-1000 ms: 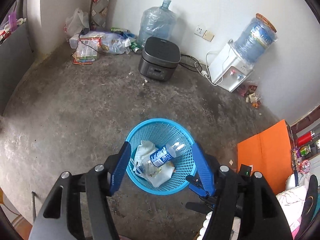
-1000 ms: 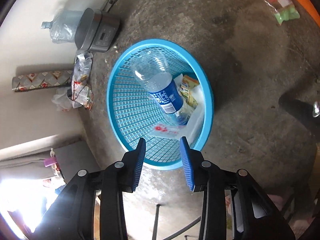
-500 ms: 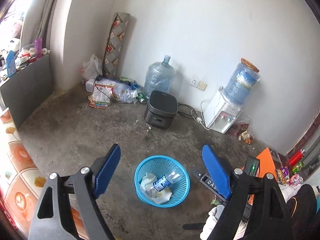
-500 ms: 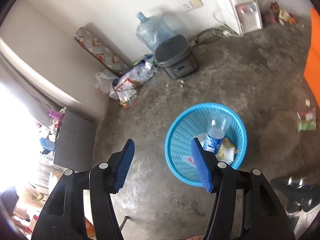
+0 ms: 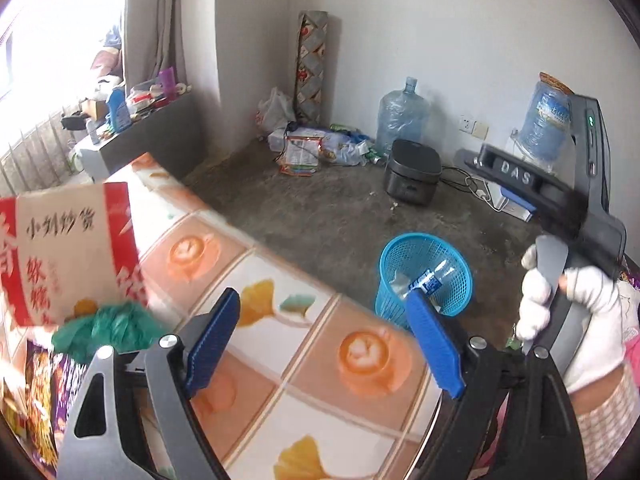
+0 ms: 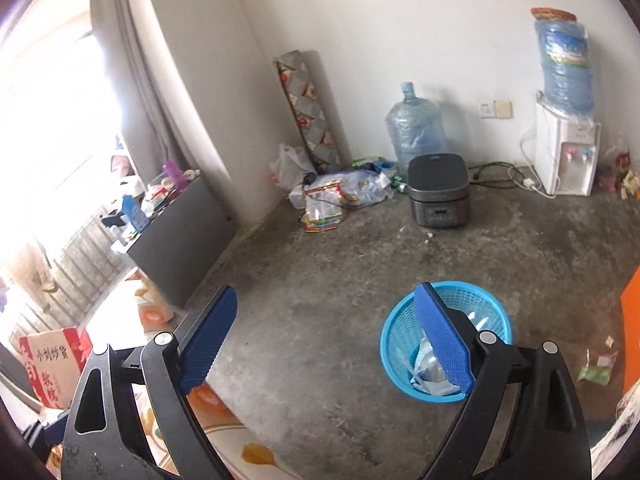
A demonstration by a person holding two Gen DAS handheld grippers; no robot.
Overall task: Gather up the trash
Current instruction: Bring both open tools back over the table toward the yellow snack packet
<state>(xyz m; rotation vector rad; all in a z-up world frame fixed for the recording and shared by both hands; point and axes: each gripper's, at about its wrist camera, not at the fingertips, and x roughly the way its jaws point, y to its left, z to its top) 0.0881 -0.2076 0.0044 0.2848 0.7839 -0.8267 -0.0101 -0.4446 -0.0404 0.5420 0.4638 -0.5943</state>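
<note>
A blue mesh basket point(image 5: 432, 256) stands on the concrete floor and holds a plastic bottle point(image 5: 430, 280) and white wrappers; it also shows in the right wrist view point(image 6: 496, 312). My left gripper point(image 5: 324, 344) is open and empty above a tiled tabletop point(image 5: 304, 364). My right gripper point(image 6: 324, 340) is open and empty, raised high over the floor left of the basket. On the table's left lie a red and white paper bag point(image 5: 68, 252), a crumpled green bag point(image 5: 108, 328) and a purple snack packet point(image 5: 48, 392).
A black rice cooker point(image 6: 438, 188), a large water jug point(image 6: 414, 124) and a water dispenser point(image 6: 566, 156) line the far wall. Bags and wrappers point(image 6: 340, 192) are piled in the corner. A green wrapper point(image 6: 598, 368) lies on the floor right of the basket.
Both grippers rose and pulled back from the basket, opening wider. The left one now sits over the tiled tabletop, with the trash on its left in view.
</note>
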